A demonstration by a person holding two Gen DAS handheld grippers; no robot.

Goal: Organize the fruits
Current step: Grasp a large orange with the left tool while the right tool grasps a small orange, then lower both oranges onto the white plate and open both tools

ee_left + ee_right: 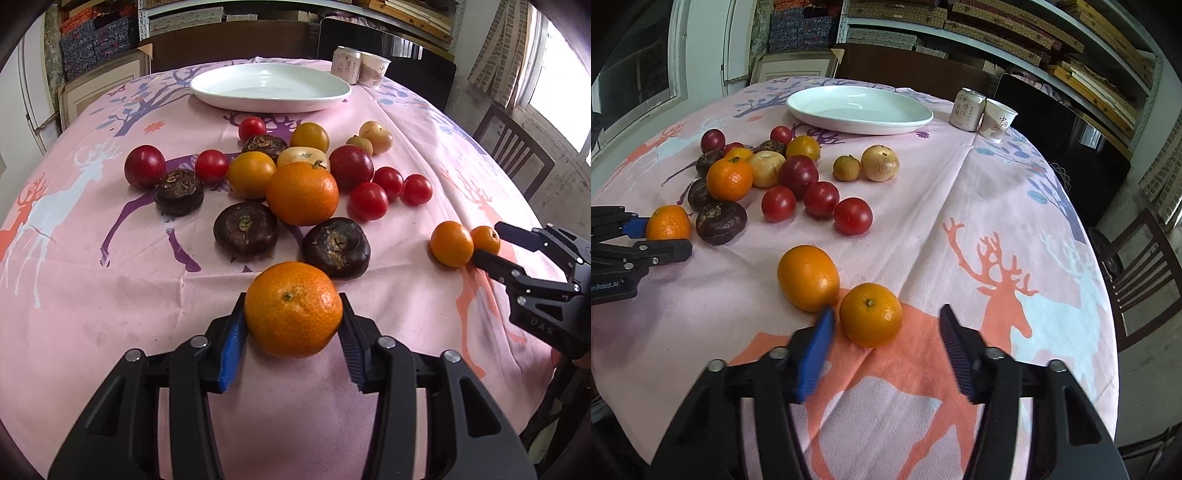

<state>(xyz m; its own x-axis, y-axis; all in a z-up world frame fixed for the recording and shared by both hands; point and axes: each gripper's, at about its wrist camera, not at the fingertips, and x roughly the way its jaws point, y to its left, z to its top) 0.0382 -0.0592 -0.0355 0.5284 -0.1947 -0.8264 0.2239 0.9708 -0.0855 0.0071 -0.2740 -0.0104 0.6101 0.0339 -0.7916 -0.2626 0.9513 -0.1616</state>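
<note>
Left gripper [293, 334]: matte black plastic linkage arms w/ silver round pivot screws; ribbed blue pads inside the jaws. Right gripper [886, 332]: same build, blue ribbed pads. White lettering on the bodies, partly legible.

The left gripper [293, 321] clamped a mandarin [293, 309] at six o'clock; the white plate [229, 96] sat at twelve; the right gripper [493, 243] reached in at three.
</note>
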